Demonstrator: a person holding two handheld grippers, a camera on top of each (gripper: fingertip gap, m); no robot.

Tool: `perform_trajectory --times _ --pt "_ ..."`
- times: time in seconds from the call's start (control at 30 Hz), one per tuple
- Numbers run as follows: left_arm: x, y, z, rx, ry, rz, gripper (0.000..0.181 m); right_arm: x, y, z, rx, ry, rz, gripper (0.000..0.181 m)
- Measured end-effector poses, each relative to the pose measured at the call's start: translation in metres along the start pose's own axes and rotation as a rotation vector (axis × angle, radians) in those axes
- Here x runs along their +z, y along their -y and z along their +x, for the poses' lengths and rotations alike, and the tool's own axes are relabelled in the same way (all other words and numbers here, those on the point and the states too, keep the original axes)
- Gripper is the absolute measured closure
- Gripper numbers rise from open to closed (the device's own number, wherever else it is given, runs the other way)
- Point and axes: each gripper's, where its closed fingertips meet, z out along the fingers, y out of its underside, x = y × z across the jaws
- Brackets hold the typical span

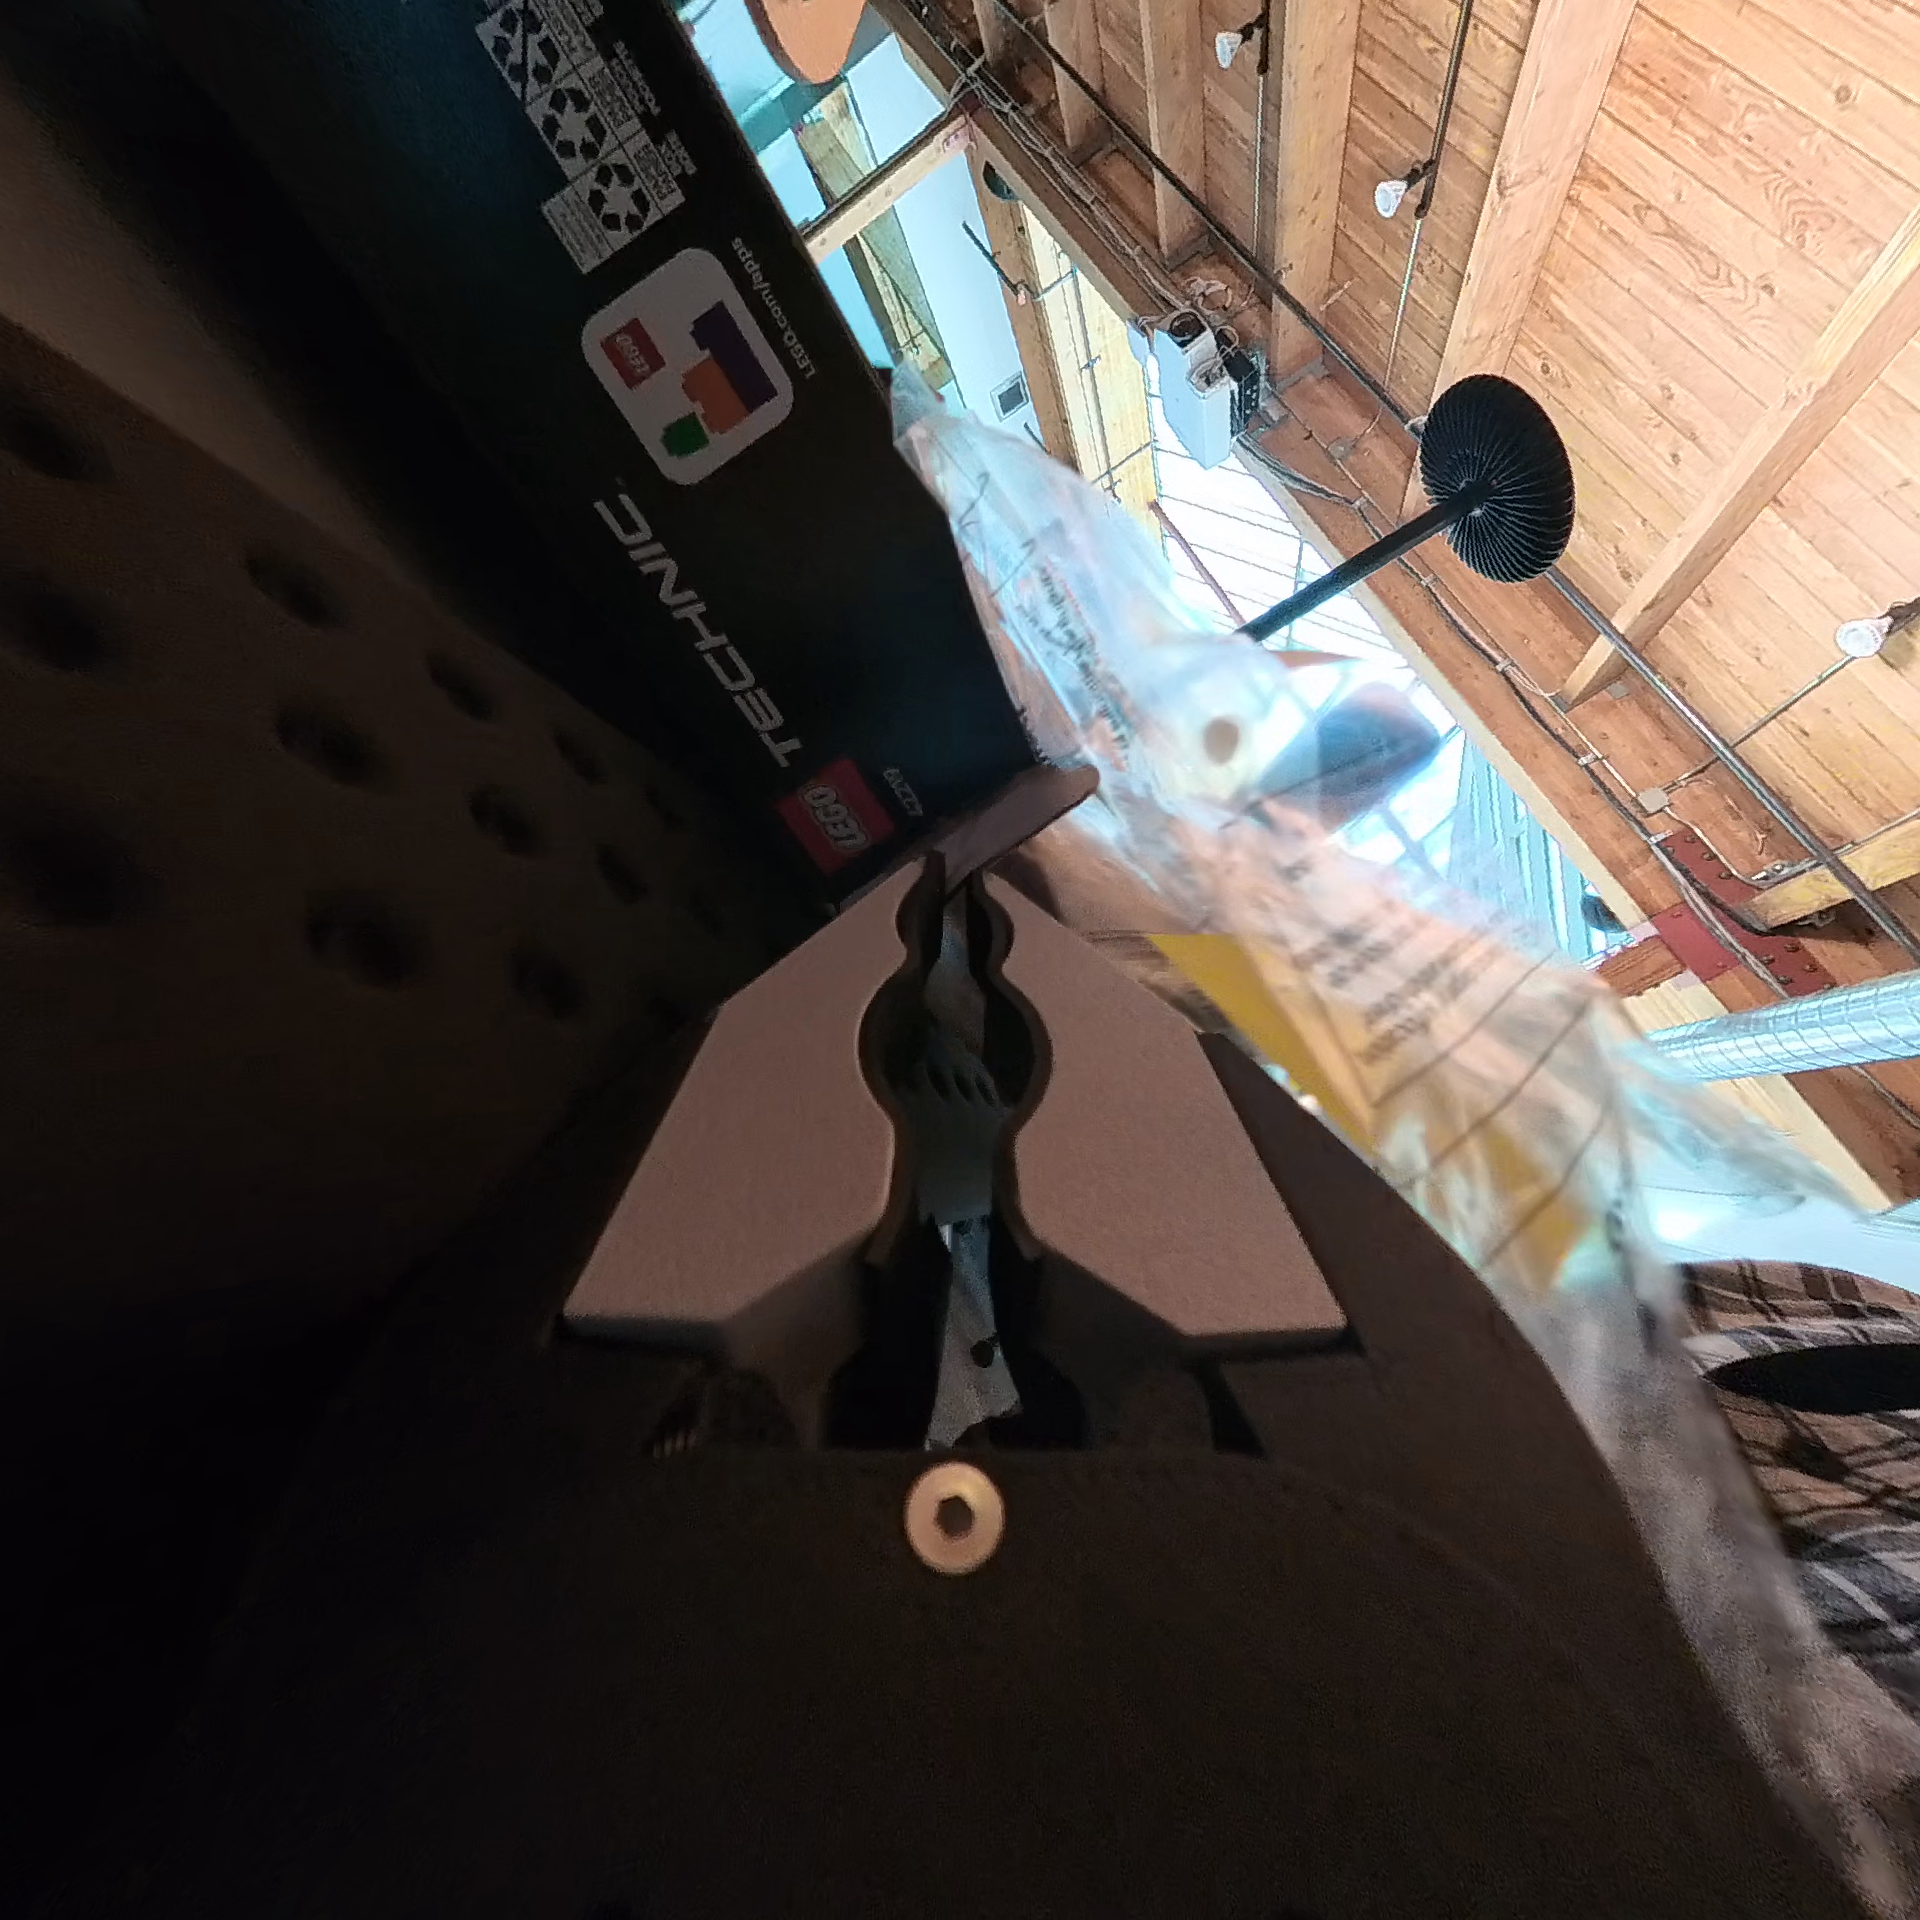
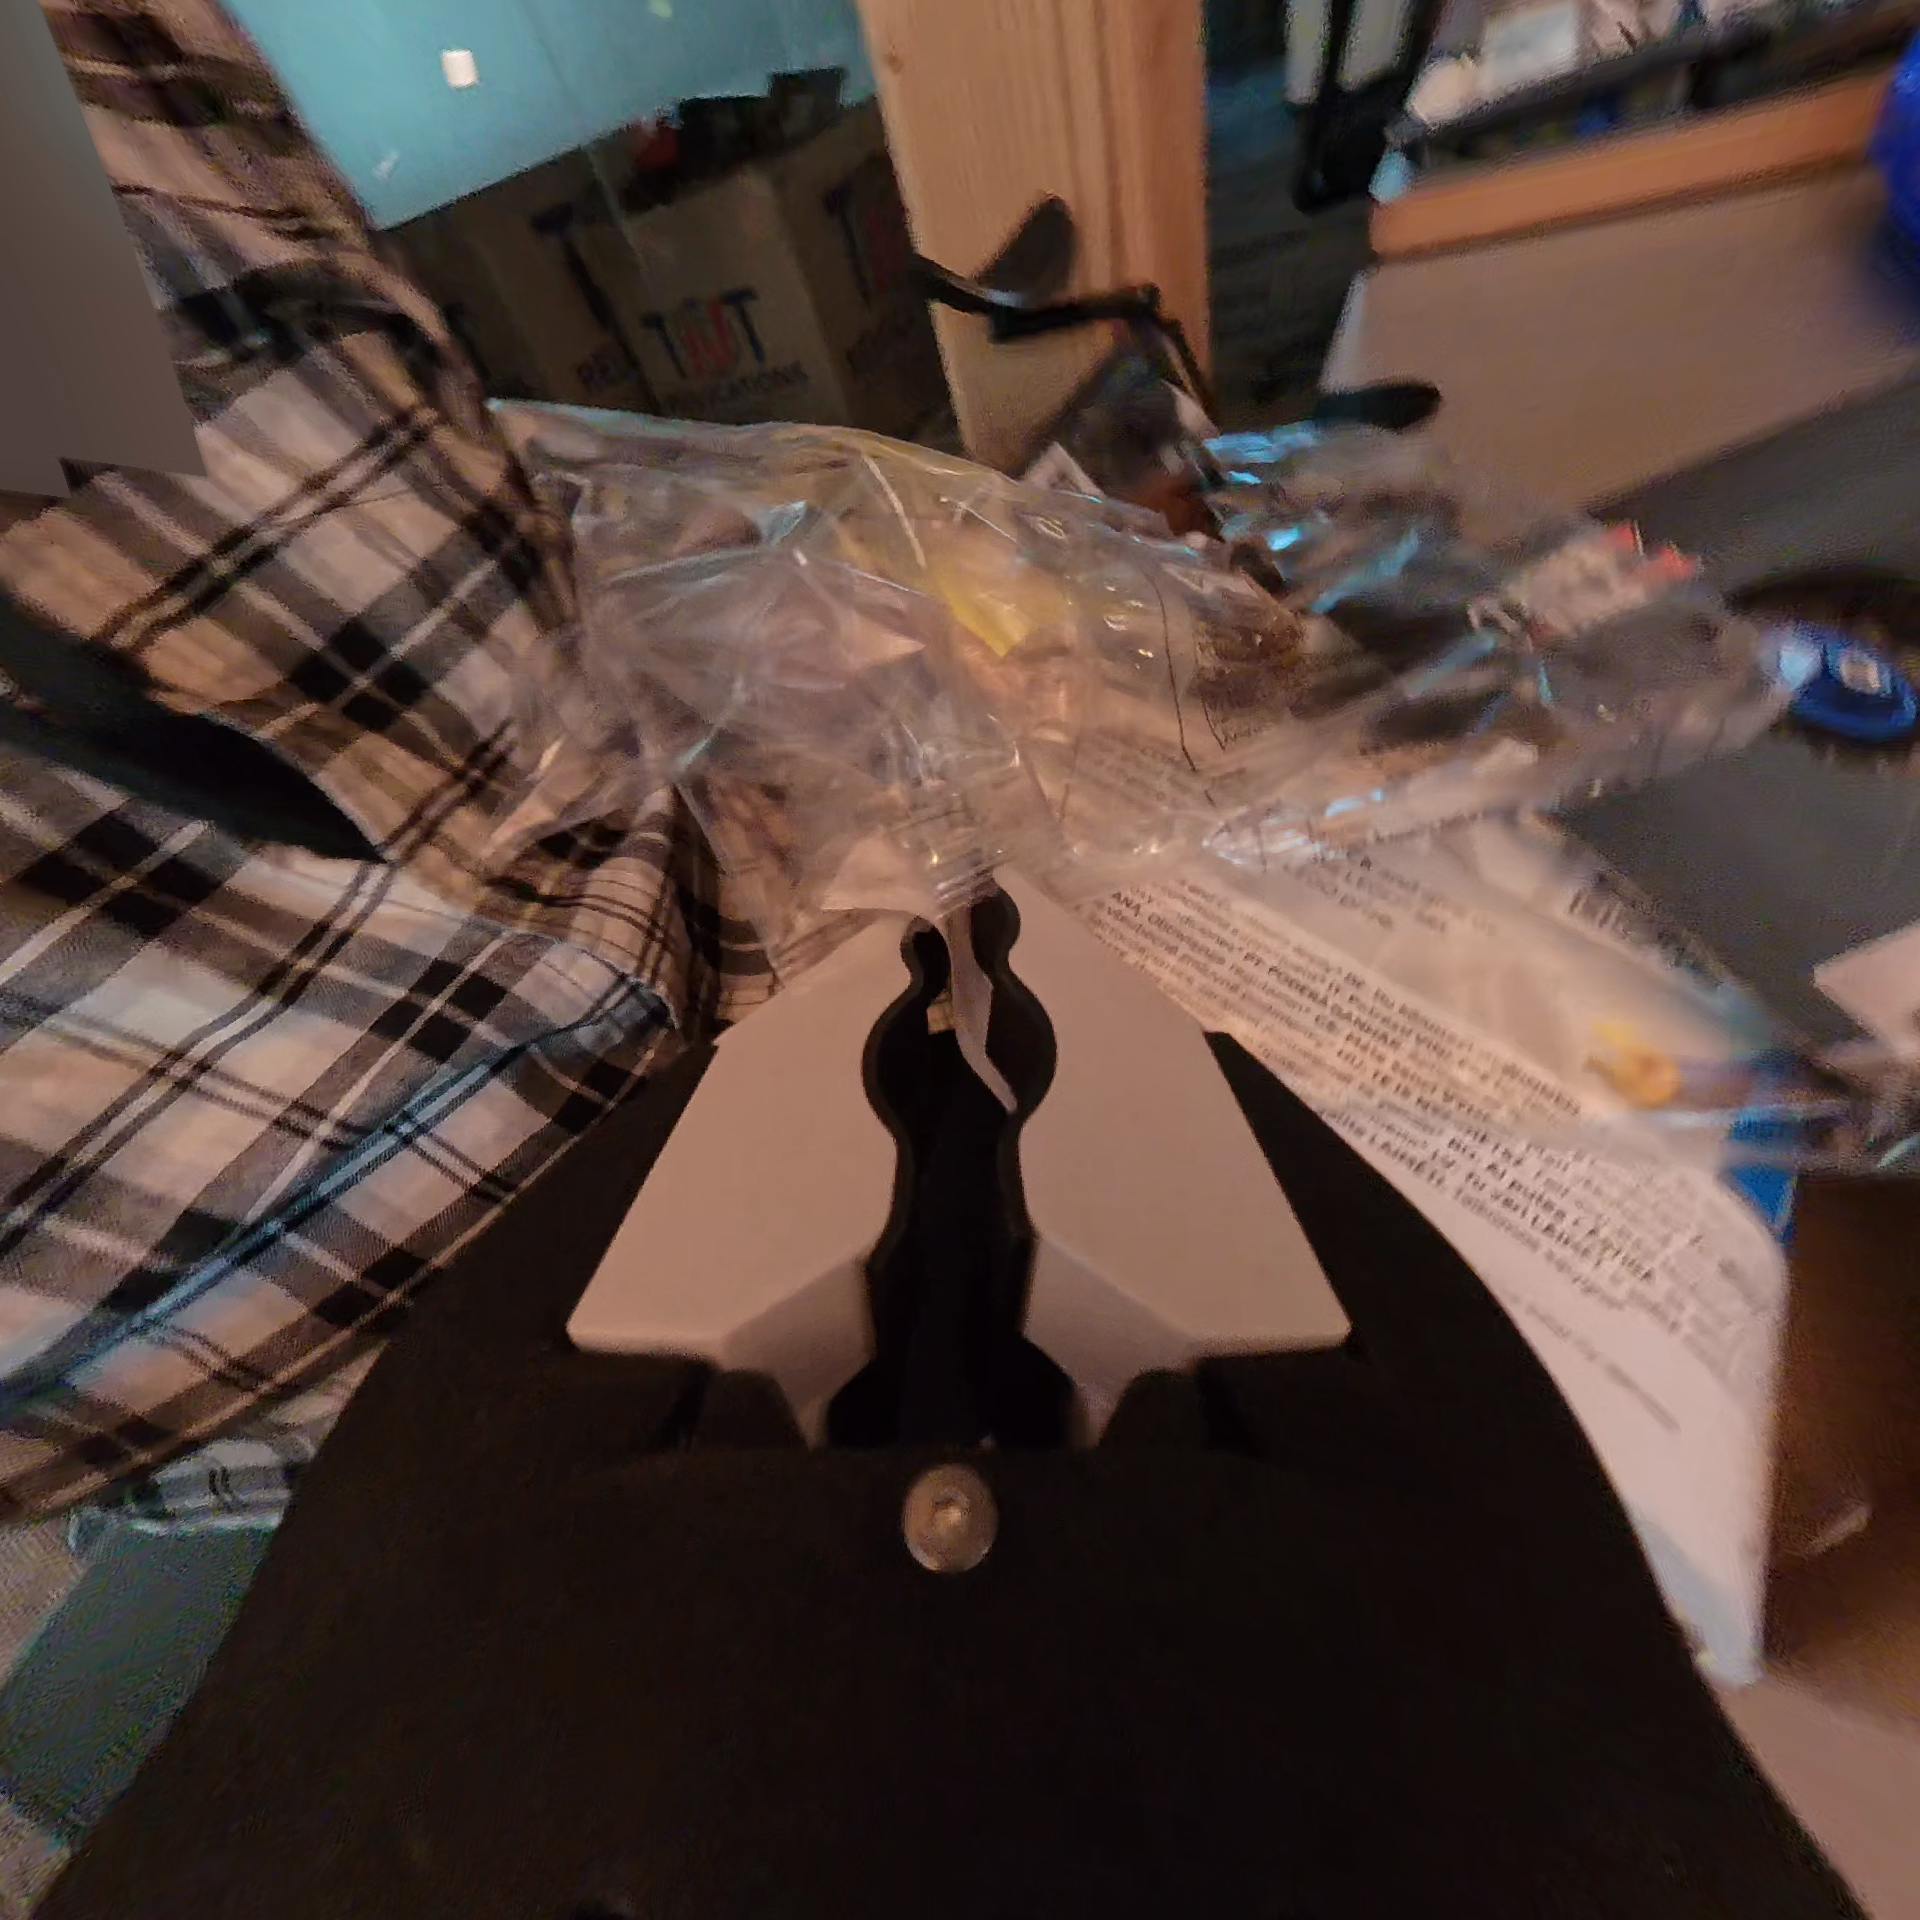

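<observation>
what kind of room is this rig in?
Likely a workshop or loft-style workspace, not a home kitchen. Cues: exposed wood-plank ceiling with conduit and track lamps, stacked cardboard boxes by a timber post, and a cluttered bench. Both tools pinch a clear plastic bag.

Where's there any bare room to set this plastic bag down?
Little shows. In the right wrist view, a grey surface lies bare beyond the printed sheet. The clear plastic bag, pinched by the right gripper, and a plaid sleeve crowd the left. The left gripper's view faces the ceiling.
</observation>
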Motion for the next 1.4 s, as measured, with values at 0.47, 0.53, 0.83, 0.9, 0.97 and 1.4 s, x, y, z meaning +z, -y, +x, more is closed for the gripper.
perform_trajectory --times 0.47,0.53,0.83,0.9,0.97,1.4 --pt "-0.005 -0.001 -0.004 -0.002 0.010 -0.004 0.180 0.002 -0.015 0.034 -0.108 0.075 -0.210 0.179" --pt "-0.005 -0.001 -0.004 0.001 0.012 -0.004 0.180 -0.005 -0.021 0.050 -0.016 0.006 -0.214 0.180" --pt "-0.001 -0.006 -0.002 0.006 0.010 -0.023 0.180 -0.041 -0.032 0.101 0.212 -0.293 -0.172 0.179" --pt "0.000 -0.006 -0.001 0.006 0.008 -0.028 0.180 -0.042 -0.033 0.115 0.214 -0.390 -0.184 0.179" --pt "0.002 -0.009 0.001 0.011 0.005 -0.043 0.180 -0.039 -0.033 0.124 0.223 -0.445 -0.193 0.179" --pt "0.010 -0.017 0.007 -0.001 -0.015 -0.067 0.181 -0.051 -0.032 0.126 0.114 -0.559 -0.335 0.162"
